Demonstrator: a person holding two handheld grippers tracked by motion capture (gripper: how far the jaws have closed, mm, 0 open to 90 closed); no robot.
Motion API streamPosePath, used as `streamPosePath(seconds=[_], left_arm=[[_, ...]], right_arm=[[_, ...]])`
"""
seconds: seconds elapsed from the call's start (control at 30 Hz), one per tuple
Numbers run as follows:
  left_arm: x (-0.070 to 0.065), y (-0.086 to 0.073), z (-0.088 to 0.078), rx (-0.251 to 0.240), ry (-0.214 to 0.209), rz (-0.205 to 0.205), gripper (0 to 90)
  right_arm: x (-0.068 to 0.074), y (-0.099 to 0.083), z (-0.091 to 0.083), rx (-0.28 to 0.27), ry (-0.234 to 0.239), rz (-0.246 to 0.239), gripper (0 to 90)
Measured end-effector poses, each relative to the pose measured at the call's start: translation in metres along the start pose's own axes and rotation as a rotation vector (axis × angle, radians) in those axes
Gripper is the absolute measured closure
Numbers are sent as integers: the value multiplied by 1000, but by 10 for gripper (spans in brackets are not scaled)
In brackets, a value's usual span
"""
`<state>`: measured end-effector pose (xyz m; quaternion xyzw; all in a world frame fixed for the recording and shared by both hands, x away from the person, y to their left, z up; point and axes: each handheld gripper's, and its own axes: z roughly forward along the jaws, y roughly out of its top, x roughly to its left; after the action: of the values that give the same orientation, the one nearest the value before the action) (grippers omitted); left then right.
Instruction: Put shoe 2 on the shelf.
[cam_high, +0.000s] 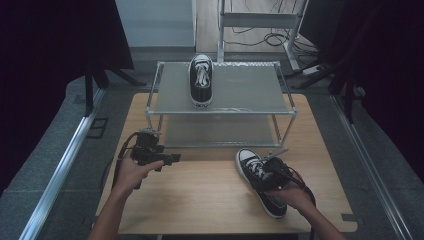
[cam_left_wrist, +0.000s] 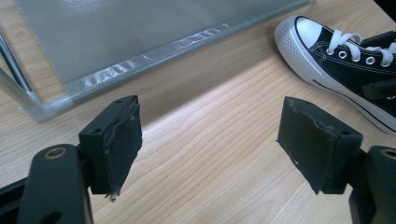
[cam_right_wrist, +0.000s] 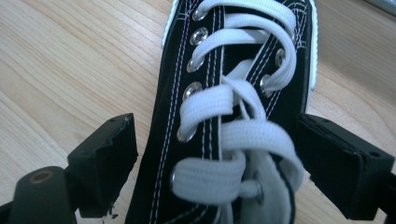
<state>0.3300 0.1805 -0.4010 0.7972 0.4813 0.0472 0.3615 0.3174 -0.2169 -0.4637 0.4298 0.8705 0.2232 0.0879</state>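
high view, right tool (cam_high: 267, 172) straddling sneaker (cam_high: 261, 181), left tool (cam_high: 170, 159) raised, open

High cam looks down fwd over table (cam_high: 210, 200); gripper cams close, low; all share sneaker (cam_high: 260, 181).

Wooden table (cam_high: 200, 200) set on grey floor (cam_high: 45, 165); dark curtains (cam_high: 55, 35) hung both sides; cables (cam_high: 265, 35) strewn behind.
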Motion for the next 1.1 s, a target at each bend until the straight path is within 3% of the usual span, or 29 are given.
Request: streamPosePath(seconds=[0.07, 0.17, 0.3, 0.5, 0.67, 0.93, 1.1], left_arm=[[0, 0, 1, 1, 0, 0, 221], [-1, 0, 1, 3, -3, 1, 220], [0, -1, 2, 2, -6, -3, 220], [1, -1, 1, -2, -5, -5, 220], [1, -1, 0, -4, -8, -4, 219], [-1, -1, 2, 0, -9, -1, 219], [-1, -1, 2, 1, -10, -1, 220]], right_arm=[[1, 2, 1, 16, -7, -2, 122], [3, 5, 3, 21, -58, -8, 108], [0, 7, 10, 60, -43, 16, 74], [4, 10, 22, 140, -87, 8, 52], [-3, 8, 27, 154, -44, 51, 53], [-4, 8, 27, 149, -40, 53, 69], [-7, 8, 24, 146, -12, 57, 92]])
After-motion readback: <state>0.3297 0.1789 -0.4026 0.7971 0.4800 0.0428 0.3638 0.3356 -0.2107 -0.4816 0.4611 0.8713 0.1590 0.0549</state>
